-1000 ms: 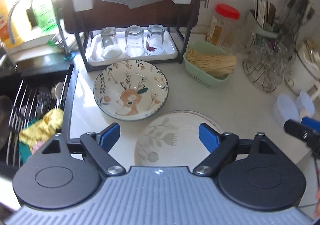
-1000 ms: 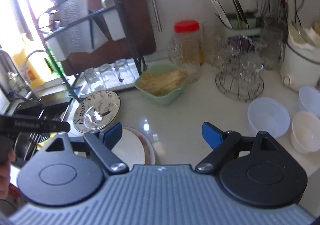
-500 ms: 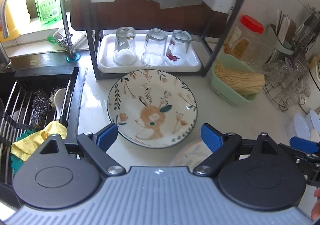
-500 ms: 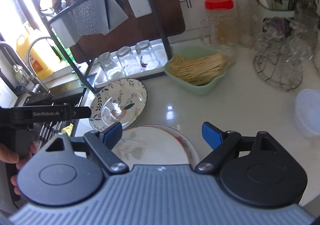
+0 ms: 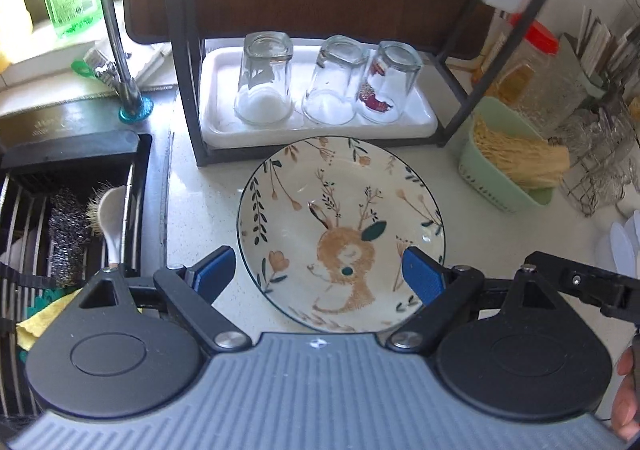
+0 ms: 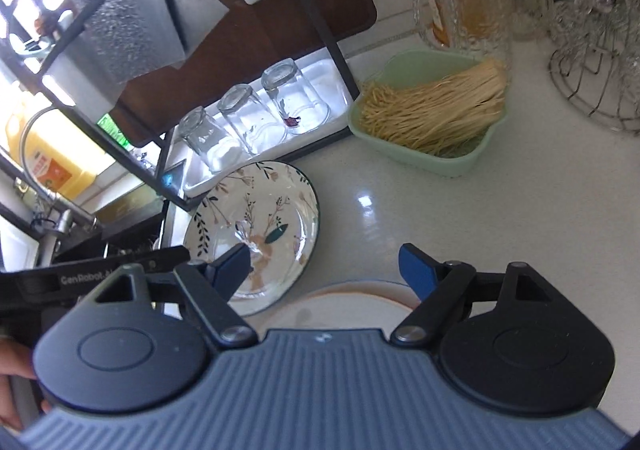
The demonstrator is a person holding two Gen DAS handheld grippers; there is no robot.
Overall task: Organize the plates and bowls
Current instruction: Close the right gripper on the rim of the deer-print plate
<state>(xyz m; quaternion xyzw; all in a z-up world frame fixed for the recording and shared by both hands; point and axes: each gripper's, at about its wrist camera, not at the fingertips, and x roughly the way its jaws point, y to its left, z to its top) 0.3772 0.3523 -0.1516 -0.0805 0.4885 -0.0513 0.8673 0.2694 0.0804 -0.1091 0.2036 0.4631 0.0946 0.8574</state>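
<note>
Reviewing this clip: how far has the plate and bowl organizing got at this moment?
Nothing looks done yet. The deer plate lies flat on the counter in front of the rack, and a second plate sits apart beside it. In hand: nothing; the left gripper hovers open over the deer plate, and the right gripper is open too. Left: gripping and grouping both plates.

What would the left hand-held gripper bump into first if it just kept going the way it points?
Probably the deer plate: it lies on the counter straight ahead, framed by the open left hand-held gripper. Behind it stands the rack's tray of upturned glasses. Depth is hard to judge.
</note>
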